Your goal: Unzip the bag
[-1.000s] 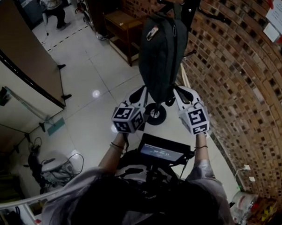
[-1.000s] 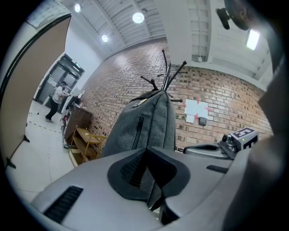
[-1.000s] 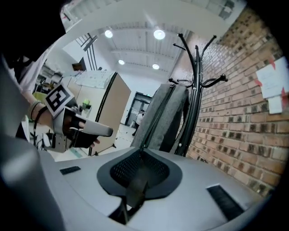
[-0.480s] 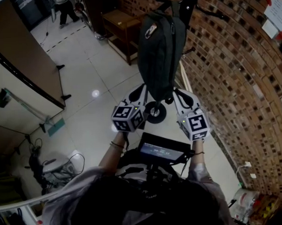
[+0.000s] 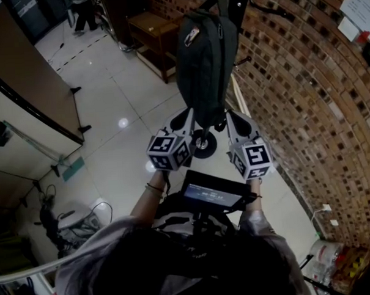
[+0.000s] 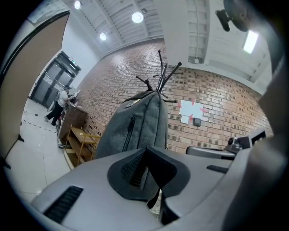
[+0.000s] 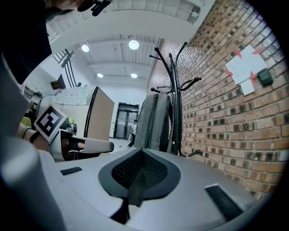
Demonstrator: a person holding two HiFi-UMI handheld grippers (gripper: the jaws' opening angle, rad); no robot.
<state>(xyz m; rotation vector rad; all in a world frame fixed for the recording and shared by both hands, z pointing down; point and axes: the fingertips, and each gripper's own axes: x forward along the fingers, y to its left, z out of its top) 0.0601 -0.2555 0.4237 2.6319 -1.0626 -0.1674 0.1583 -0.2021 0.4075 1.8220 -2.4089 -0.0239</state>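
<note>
A dark grey bag point(image 5: 205, 57) hangs from a black coat rack point(image 7: 174, 85) in front of the brick wall. Both grippers reach up to its bottom end. My left gripper point(image 5: 185, 120) is at the bag's lower left. In the left gripper view this gripper point(image 6: 146, 158) has its pads together on grey bag fabric, and a thin black strap point(image 6: 154, 198) dangles below them. My right gripper point(image 5: 230, 120) is at the lower right. Seen in the right gripper view, the right gripper point(image 7: 140, 159) is shut on a flat dark strip point(image 7: 137, 189) of the bag; strap or zip pull, I cannot tell which.
The rack's round base point(image 5: 204, 146) stands on the tiled floor just below the bag. A wooden shelf unit point(image 5: 158, 29) is behind it, the brick wall point(image 5: 305, 96) runs along the right, and a brown partition point(image 5: 22, 71) along the left. A person point(image 5: 84, 7) stands far back.
Both grippers have crept a little up and in toward the bag's bottom. The right gripper's cube has shifted slightly left.
</note>
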